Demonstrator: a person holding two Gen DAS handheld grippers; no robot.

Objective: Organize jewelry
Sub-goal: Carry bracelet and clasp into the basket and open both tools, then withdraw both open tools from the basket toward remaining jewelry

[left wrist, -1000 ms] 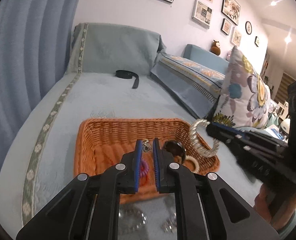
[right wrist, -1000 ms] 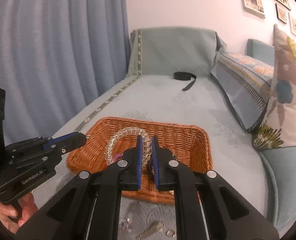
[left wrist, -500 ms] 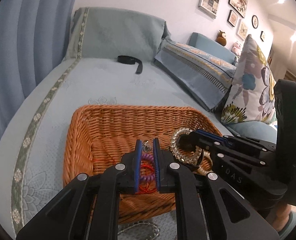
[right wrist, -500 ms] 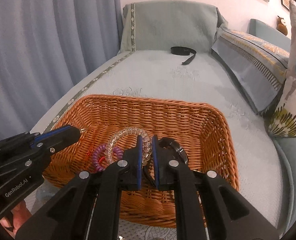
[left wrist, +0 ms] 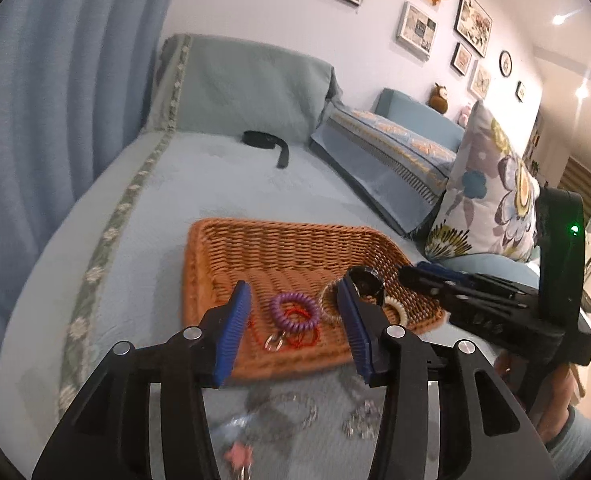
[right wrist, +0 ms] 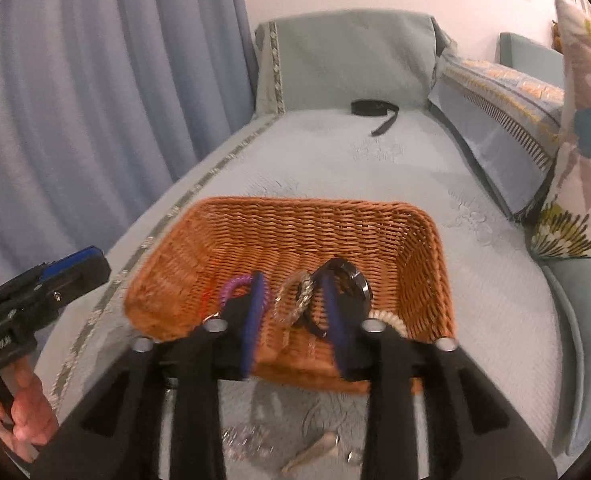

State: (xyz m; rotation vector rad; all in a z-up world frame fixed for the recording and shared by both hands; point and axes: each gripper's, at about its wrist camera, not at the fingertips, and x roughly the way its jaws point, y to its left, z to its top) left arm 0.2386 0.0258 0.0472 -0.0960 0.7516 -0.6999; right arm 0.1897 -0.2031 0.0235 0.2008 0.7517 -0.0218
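An orange wicker basket sits on the blue-grey sofa cover. Inside lie a purple coil band, a red cord with a small ring, a clear beaded bracelet, a black bangle and a cream ring. My left gripper is open and empty above the basket's near edge. My right gripper is open and empty, with the beaded bracelet lying between its fingers. Loose silver pieces lie on the cover in front of the basket.
A black strap lies far back on the seat. A floral cushion and a striped cushion stand to the right. A blue curtain hangs on the left.
Both grippers have opened and pulled back from the basket. The beaded bracelet has left the right gripper and now lies in the basket. The small ringed piece has left the left gripper.
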